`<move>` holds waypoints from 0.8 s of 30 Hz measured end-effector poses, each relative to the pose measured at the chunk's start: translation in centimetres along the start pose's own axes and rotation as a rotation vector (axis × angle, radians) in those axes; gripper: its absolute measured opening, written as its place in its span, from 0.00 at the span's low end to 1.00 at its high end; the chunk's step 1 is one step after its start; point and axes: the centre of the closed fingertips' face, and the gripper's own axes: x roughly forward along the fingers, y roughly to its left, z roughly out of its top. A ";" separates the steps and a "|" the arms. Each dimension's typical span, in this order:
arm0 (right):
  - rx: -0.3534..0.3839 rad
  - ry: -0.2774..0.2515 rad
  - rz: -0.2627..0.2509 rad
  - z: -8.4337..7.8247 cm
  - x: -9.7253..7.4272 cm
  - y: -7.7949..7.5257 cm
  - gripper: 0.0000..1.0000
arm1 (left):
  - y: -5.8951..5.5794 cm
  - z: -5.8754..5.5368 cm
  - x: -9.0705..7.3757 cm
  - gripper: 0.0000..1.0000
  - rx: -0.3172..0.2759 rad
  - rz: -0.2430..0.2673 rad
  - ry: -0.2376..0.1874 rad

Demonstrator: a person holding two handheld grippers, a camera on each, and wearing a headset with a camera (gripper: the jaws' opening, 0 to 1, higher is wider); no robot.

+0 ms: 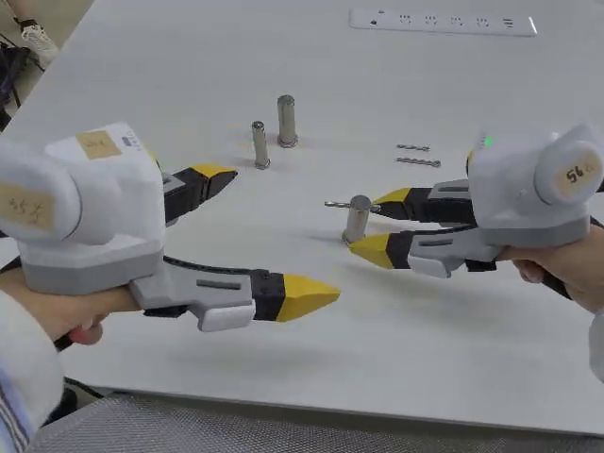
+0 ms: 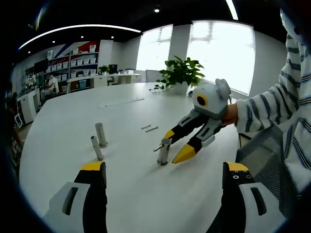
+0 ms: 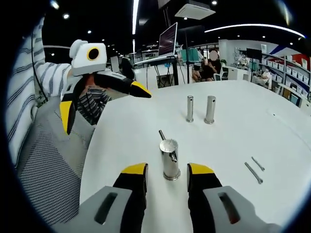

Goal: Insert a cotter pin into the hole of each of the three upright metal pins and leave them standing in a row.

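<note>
One of the three upright metal pins, the near pin [image 1: 357, 219], already carries a cotter pin [image 1: 338, 204] through the hole by its head, one end poking out sideways. It stands on the white table [image 1: 189, 57], well apart from the two bare pins [image 1: 260, 144] that stand side by side farther back. Two loose cotter pins [image 1: 418, 162] lie flat off to the right of that pair. The right gripper [image 1: 373, 225] has its jaws set narrowly either side of the near pin; its own view shows a slim gap on each side, so it grips nothing. The left gripper [image 1: 283, 233] hovers above the table on the other side, jaws spread wide and empty. The step in hand looks like clearing the finished pin and fetching the next cotter. It is best to draw the right gripper straight back along its own jaws, since any sideways drift could catch the protruding cotter end or tip the pin. Then pinch a loose cotter near its looped end, leaving the legs free to lead into the hole, while the left gripper steadies a bare pin low on its shaft.
</note>
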 end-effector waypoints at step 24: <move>-0.033 -0.184 0.077 1.7 1.1 0.0 0.09 | -0.1 -3.2 -1.3 0.99 -0.056 0.056 0.087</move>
